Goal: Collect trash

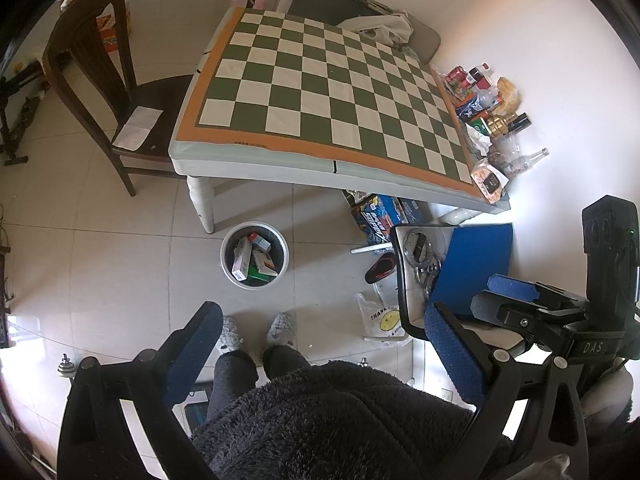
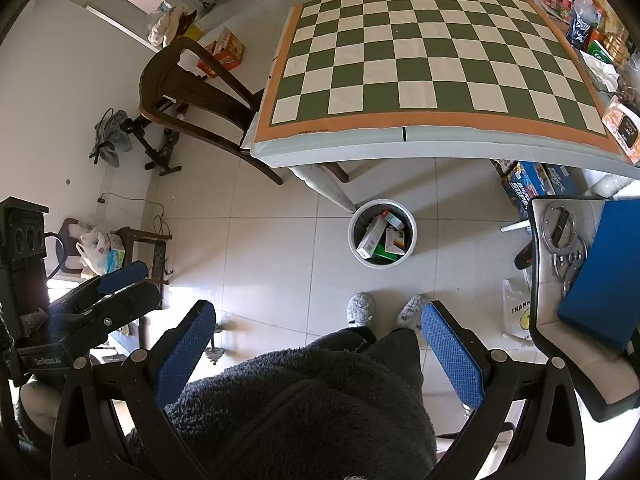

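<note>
A white trash bin (image 1: 255, 255) stands on the tiled floor by the table leg, with several cardboard boxes inside; it also shows in the right wrist view (image 2: 382, 233). The chessboard-patterned table (image 1: 320, 92) has a bare middle; it also shows in the right wrist view (image 2: 420, 60). My left gripper (image 1: 320, 344) is open and empty, held high over the person's legs. My right gripper (image 2: 318, 344) is open and empty at the same height; it also shows at the right of the left wrist view (image 1: 516, 296). The left gripper shows at the left of the right wrist view (image 2: 120, 284).
Bottles, cans and packets (image 1: 486, 116) crowd the table's right edge by the wall. A dark wooden chair (image 1: 120, 92) stands to the left. A side table (image 1: 440, 272) with a blue folder (image 1: 474, 264) stands right. A plastic bag (image 1: 380, 316) and boxes (image 1: 384, 212) lie on the floor.
</note>
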The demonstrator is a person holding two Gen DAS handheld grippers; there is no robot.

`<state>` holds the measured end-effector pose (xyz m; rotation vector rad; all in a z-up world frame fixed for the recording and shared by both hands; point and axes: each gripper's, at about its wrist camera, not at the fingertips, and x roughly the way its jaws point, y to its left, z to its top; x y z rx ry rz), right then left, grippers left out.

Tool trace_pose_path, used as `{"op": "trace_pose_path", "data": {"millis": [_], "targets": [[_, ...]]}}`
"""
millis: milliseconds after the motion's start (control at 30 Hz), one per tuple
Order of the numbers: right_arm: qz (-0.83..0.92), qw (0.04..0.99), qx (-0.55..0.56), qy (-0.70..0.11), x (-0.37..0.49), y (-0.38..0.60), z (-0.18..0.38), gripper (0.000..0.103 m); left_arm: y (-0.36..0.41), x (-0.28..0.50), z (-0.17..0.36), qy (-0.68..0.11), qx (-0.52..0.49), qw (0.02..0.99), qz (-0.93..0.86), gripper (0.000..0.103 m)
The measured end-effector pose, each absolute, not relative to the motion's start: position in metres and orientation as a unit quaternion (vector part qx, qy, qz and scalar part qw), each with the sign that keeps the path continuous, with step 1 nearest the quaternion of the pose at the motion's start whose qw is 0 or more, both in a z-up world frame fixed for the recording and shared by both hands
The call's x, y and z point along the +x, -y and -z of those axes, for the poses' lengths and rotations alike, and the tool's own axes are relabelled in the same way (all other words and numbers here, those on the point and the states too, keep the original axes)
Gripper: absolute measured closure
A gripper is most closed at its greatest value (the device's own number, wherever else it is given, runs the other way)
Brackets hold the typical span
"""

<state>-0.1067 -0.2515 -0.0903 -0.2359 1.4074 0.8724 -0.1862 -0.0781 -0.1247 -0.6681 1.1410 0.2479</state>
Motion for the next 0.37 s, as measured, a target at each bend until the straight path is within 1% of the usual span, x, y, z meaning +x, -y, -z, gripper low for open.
{"op": "trace_pose_path", "data": {"millis": [367], "targets": [[-0.385,0.671,-0.103,-0.625,-0.1043,0.2490,0.0894,0.000,0.0775,-0.1858,0.1245,-0.528,-0.309,0.782,-0.115,0.000]]}}
